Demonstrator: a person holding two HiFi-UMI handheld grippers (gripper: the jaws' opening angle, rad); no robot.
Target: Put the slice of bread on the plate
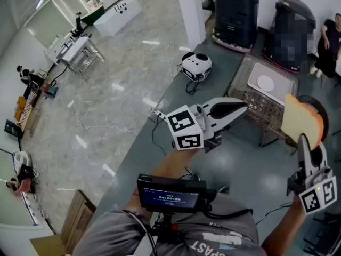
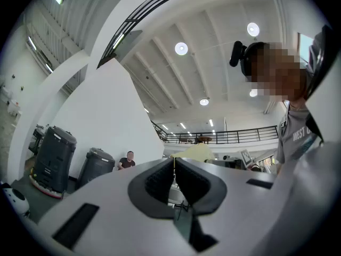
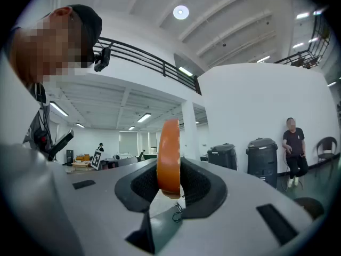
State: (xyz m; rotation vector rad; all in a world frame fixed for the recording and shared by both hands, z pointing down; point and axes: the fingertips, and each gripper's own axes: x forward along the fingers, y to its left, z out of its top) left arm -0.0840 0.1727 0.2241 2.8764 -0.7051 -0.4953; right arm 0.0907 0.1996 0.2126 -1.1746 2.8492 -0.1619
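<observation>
Bread (image 1: 301, 122) pinched by right tool (image 1: 303, 142).
</observation>
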